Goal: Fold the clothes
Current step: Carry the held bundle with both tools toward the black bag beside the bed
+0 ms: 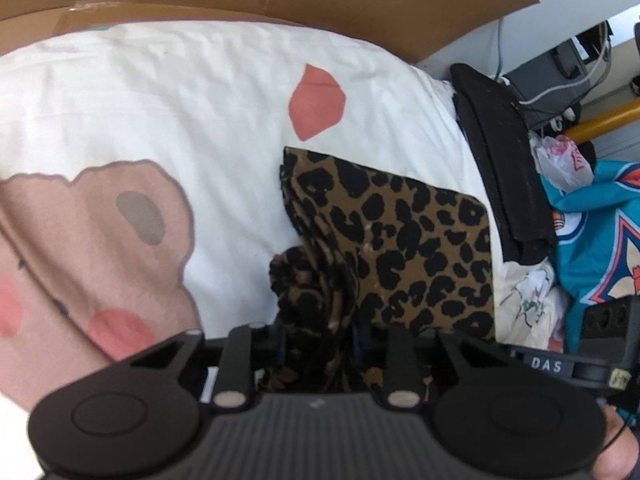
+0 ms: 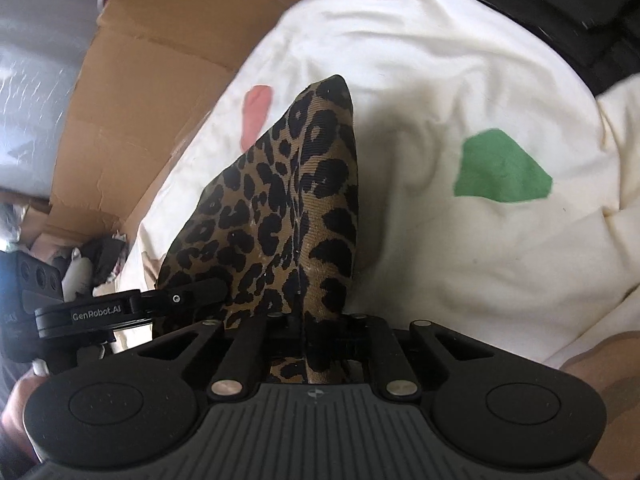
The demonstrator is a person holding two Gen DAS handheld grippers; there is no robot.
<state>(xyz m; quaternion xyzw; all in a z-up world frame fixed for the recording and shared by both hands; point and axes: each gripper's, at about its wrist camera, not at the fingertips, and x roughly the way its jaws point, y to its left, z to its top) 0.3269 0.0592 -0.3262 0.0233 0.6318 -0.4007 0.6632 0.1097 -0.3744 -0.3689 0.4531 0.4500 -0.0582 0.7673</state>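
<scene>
Both grippers, left gripper (image 1: 318,344) & right gripper (image 2: 304,336), are clamped on the near edge of the leopard-print garment (image 1: 400,240) lying folded on the white sheet (image 1: 200,100); risk: uneven pull or thin bite lets layers slip, fold opens.

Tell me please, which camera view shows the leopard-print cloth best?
The left wrist view. There the leopard-print cloth lies folded on the white bedding, with its flat outline and bunched edge visible. The right wrist view shows it only end-on, a raised pointed fold running into the right gripper.
</scene>
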